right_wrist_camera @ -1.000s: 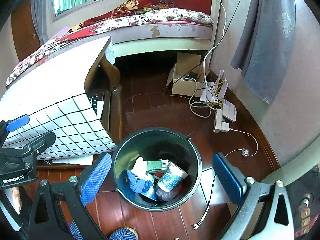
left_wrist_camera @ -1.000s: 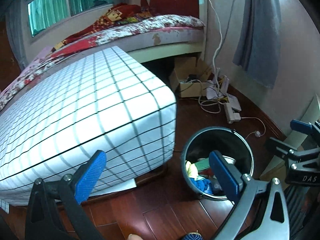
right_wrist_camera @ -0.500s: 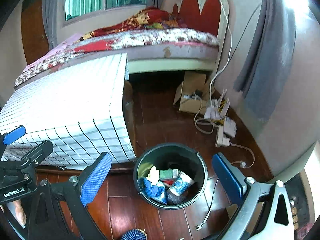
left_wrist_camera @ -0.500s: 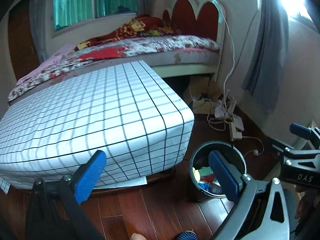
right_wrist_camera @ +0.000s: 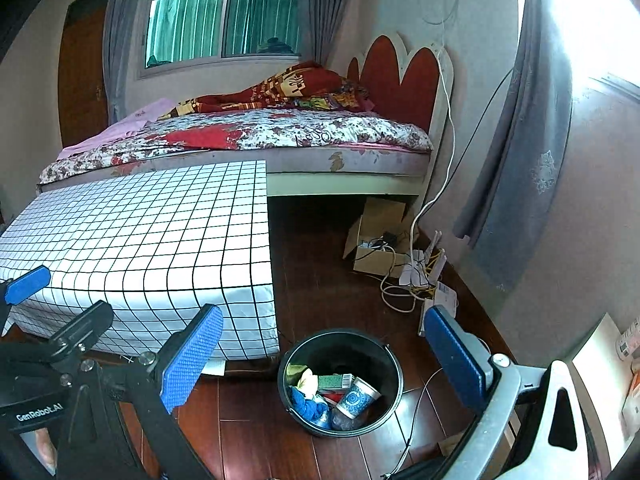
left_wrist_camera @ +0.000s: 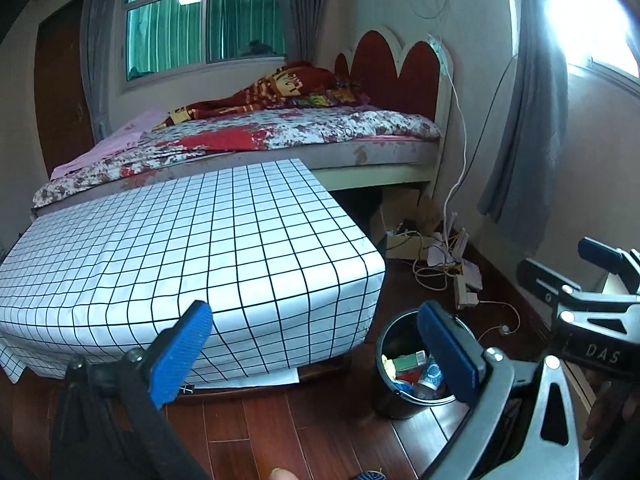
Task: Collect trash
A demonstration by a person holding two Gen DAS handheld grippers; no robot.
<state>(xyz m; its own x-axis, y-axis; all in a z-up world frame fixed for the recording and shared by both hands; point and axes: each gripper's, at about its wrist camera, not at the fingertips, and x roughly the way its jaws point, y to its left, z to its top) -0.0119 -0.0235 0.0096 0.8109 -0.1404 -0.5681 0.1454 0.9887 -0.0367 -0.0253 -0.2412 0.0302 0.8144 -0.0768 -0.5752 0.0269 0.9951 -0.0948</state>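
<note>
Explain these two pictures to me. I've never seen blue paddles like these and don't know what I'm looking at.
There is no robot here. A person holds a two-finger gripper in each hand, and a wide-angle camera on each looks forward along its blue-padded fingers. One picture comes from the left gripper, the other from the right gripper. Both are open and hold nothing. Each gripper also shows at the edge of the other's picture. On the wooden floor stands a black bucket holding trash: a patterned paper cup, a green box and blue cloth. Beside the bucket is a table under a checked cloth, with a bed behind.
</note>
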